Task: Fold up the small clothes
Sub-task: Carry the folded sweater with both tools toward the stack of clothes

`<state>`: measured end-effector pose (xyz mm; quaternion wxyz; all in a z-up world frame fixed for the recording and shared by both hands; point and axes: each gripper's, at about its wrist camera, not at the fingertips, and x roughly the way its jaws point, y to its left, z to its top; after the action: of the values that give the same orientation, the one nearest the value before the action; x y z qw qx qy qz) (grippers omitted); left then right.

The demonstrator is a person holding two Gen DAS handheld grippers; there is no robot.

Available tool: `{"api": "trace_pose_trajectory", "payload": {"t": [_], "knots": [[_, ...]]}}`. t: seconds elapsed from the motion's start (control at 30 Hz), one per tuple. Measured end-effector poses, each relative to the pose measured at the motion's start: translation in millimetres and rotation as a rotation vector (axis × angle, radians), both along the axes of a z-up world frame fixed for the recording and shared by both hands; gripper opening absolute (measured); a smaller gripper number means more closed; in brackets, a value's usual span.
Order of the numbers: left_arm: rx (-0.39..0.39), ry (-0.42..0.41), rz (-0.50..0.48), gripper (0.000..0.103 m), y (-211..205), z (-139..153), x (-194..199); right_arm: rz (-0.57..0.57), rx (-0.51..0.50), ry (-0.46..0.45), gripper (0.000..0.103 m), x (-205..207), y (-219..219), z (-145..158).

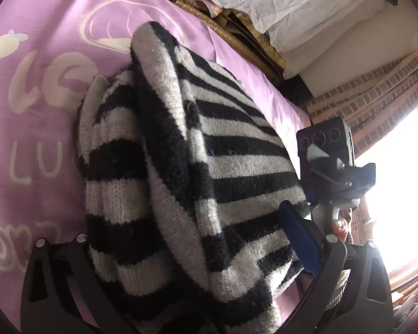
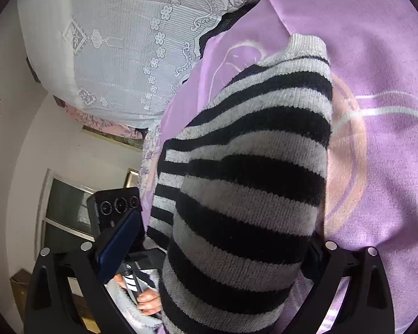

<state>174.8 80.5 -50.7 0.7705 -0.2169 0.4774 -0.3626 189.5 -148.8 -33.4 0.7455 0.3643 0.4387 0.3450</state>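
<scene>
A small black-and-white striped knit sweater (image 1: 197, 172) lies bunched on a purple bedsheet (image 1: 36, 105). In the left wrist view the sweater's near part fills the space between my left gripper's (image 1: 192, 253) wide-spread fingers, with a folded ridge running away from me. The right gripper's device (image 1: 328, 153) shows beyond the sweater's right edge. In the right wrist view the sweater (image 2: 250, 194) fills the gap of my right gripper (image 2: 209, 239), whose fingers are also spread wide, with the sweater's cuff end far from me. Neither pair of jaws visibly pinches the fabric.
A white lace-covered pile (image 2: 111, 55) and folded bedding (image 1: 278, 2) lie at the bed's far edge. A patterned curtain (image 1: 376, 100) and a bright window stand to the right. The other gripper's device and the person's hand (image 2: 147, 300) are at the lower left of the right wrist view.
</scene>
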Motion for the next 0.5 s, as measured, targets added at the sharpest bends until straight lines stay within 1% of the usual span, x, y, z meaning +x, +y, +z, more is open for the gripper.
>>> {"api": "trace_pose_trajectory", "payload": {"t": [0.1,0.17,0.37,0.43,0.5], "knots": [[0.013,-0.01,0.004,0.098,0.1,0.0,-3.6,0.024,-0.13,-0.038,0.099,-1.4,16.0,4.6],[0.006,-0.009,0.022,0.098,1.0,0.8,-6.3,0.03,-0.178,-0.06,0.099,-2.8,22.2,5.6],[0.014,-0.024,0.042,0.098,-2.4,2.3,-11.0,0.026,-0.169,-0.075,0.1,-3.6,23.1,4.6],[0.013,-0.036,0.057,0.098,-4.7,4.9,-14.0,0.015,-0.141,-0.086,0.1,-7.4,21.1,3.6],[0.009,-0.057,0.072,0.098,-6.3,9.3,-19.2,-0.021,-0.111,-0.103,0.099,-17.3,17.6,4.3]]}}
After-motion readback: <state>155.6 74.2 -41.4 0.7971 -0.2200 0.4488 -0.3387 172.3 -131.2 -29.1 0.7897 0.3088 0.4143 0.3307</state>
